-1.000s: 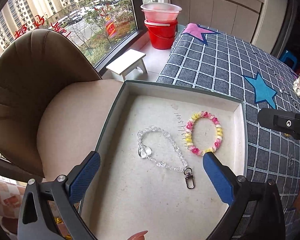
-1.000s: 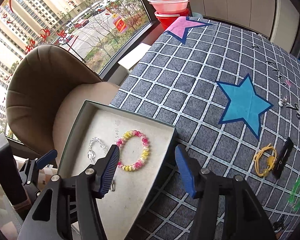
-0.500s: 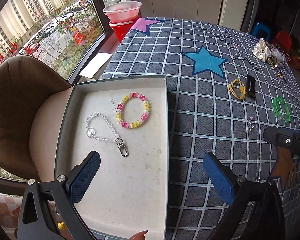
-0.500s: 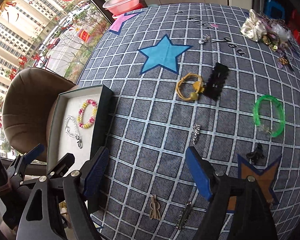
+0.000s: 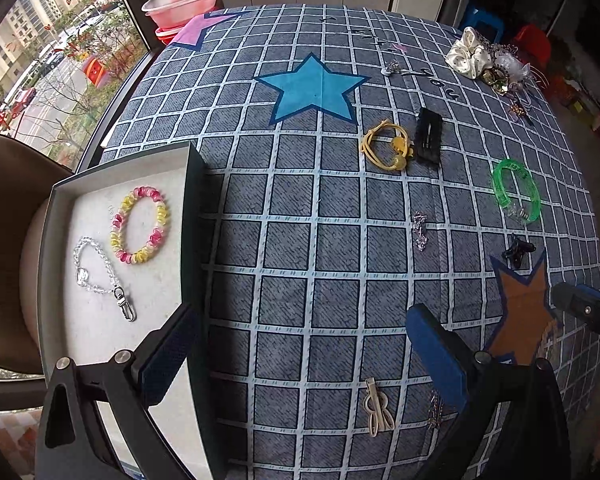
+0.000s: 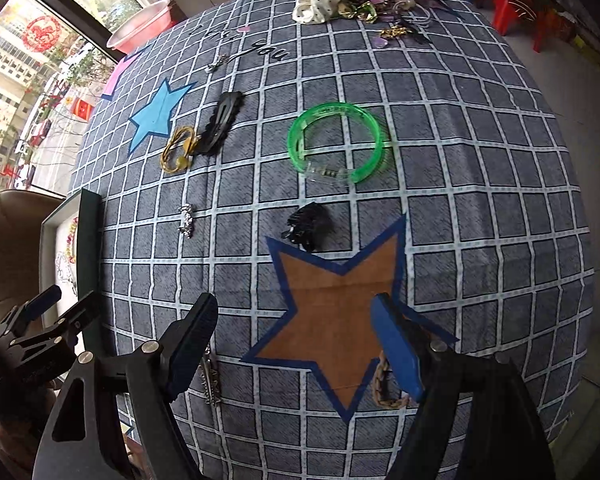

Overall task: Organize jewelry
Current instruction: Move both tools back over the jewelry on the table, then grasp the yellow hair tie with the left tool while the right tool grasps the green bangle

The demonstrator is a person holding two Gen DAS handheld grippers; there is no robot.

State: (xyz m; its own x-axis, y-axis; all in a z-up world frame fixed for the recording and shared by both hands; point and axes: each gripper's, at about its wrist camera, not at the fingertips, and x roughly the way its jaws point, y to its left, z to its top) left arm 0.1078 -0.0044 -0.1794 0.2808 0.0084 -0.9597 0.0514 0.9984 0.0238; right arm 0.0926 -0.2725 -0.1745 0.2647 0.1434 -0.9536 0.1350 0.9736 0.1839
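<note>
A grey tray [image 5: 60, 184] at the table's left edge holds a pink-and-yellow bead bracelet [image 5: 140, 230] and a clear crystal chain with a clasp [image 5: 100, 276]. My left gripper [image 5: 300, 356] is open and empty above the cloth, just right of the tray. My right gripper [image 6: 296, 344] is open and empty over the brown star [image 6: 336, 312]. Ahead of it lie a black claw clip [image 6: 310, 226] and a green bangle [image 6: 338, 142]. A yellow hair tie [image 5: 388, 150], a black snap clip [image 5: 429, 135] and a small silver piece [image 5: 420, 230] lie mid-table.
A beige hair clip [image 5: 377, 406] and a spiked silver clip [image 6: 211, 380] lie near the front edge. A gold chain [image 6: 384, 384] sits under my right finger. A pile of scrunchies and trinkets [image 6: 356, 0] fills the far corner. A brown chair [image 5: 4, 240] stands left of the tray.
Both grippers have swung right, away from the tray and over the checked cloth. The right gripper now hangs over the brown star. Both stay open and empty.
</note>
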